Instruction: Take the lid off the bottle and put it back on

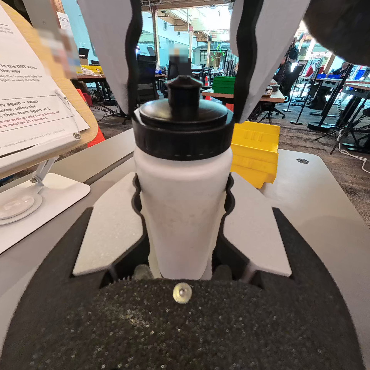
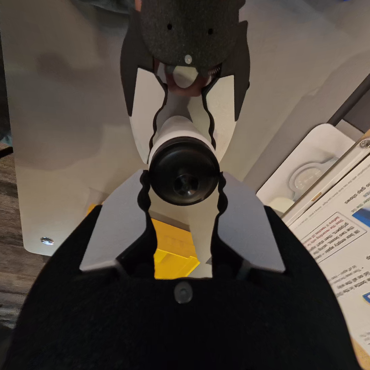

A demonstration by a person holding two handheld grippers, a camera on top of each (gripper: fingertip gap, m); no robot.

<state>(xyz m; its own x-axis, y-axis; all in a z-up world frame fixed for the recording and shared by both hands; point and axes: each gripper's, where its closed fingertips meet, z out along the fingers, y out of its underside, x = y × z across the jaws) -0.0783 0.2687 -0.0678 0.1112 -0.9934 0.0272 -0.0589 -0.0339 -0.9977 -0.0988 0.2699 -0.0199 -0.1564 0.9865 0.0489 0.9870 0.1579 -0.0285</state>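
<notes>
Two hand-held grippers meet on one white plastic squeeze bottle (image 1: pixel 183 210), which stands upright over a pale grey table (image 1: pixel 312 200). The left gripper (image 1: pixel 183 186) pinches the bottle's body from both sides, its wavy black pads pressed against the white wall just under the cap. The right gripper (image 1: pixel 183 112) comes down from above, and its two white fingers touch the rim of the black ribbed screw lid (image 1: pixel 182 140) on either side. In the right wrist view, looking down, the right gripper (image 2: pixel 183 180) has its tips against the edge of the round lid (image 2: pixel 183 178), and the left gripper (image 2: pixel 183 144) shows beyond it, clamped round the bottle (image 2: pixel 176 130). The lid sits on the bottle, with one black pull spout (image 1: pixel 183 92) rising from its centre.

One yellow plastic bin (image 1: pixel 256 152) lies on the table just behind and to the right of the bottle; it also shows below the lid in the right wrist view (image 2: pixel 174 258). One white stand (image 1: pixel 40 192) at the left holds a wooden board with a printed sheet (image 1: pixel 26 84). Beyond the table stretches a workshop with desks, one green crate (image 1: pixel 223 84) and orange cones (image 1: pixel 207 80). Nothing blocks either gripper's hold.
</notes>
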